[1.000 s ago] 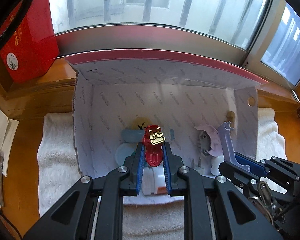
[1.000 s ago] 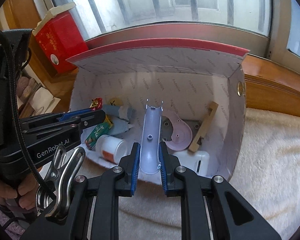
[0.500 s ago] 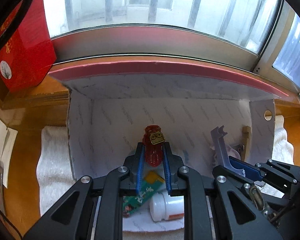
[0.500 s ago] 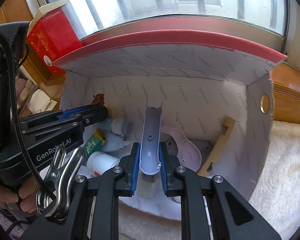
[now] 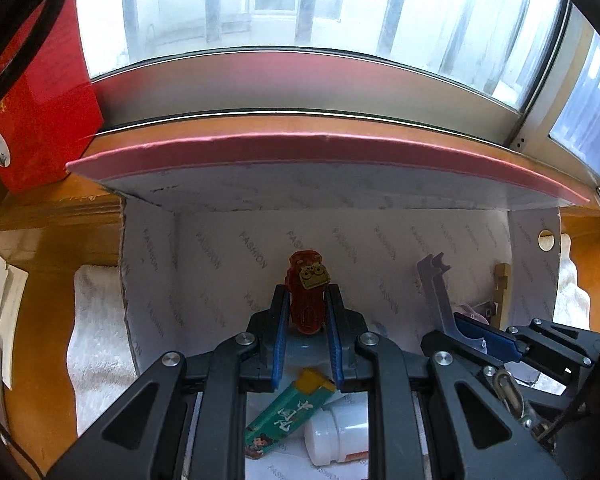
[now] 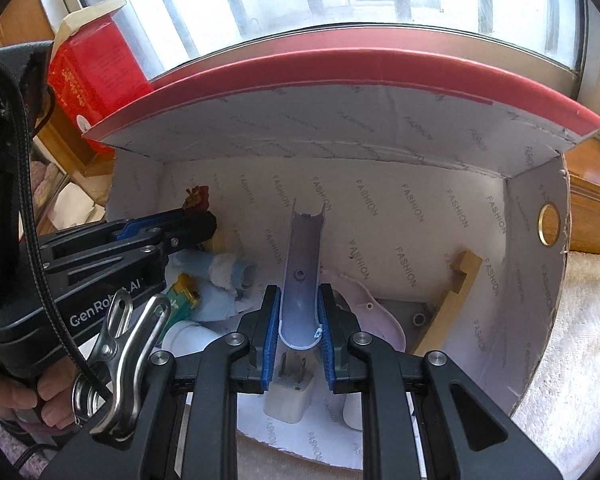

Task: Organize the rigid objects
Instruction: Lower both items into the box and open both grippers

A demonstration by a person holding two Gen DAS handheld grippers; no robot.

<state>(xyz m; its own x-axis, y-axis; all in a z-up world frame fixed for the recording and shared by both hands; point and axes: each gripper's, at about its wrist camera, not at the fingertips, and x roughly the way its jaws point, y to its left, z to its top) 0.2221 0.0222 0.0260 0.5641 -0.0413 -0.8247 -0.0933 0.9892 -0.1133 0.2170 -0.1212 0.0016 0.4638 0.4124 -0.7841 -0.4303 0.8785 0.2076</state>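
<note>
Black left hand-held gripper (image 5: 307, 316) with blue finger pads (image 5: 281, 332), silver screws, right hand-held gripper (image 6: 299, 320) alike, white lettering, braided black cable (image 6: 32, 216), steel clip (image 6: 128, 340)

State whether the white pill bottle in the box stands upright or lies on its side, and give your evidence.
On its side. The white pill bottle lies on the box floor, cap pointing sideways, beside the green tube.

The left gripper (image 5: 307, 322) is clamped on a red toy (image 5: 306, 300) with a small gold face, held over the open cardboard box (image 5: 220, 248) that sits on a white towel (image 5: 96, 320). Below its fingers lie a green tube (image 5: 288, 416) with a yellow cap and a white bottle (image 5: 336, 436) on the box floor. At right, the right gripper (image 5: 466, 330) grips a pale lilac plastic strip (image 5: 436, 292), with a wooden block (image 5: 501, 292) just beyond it against the box wall.
</note>
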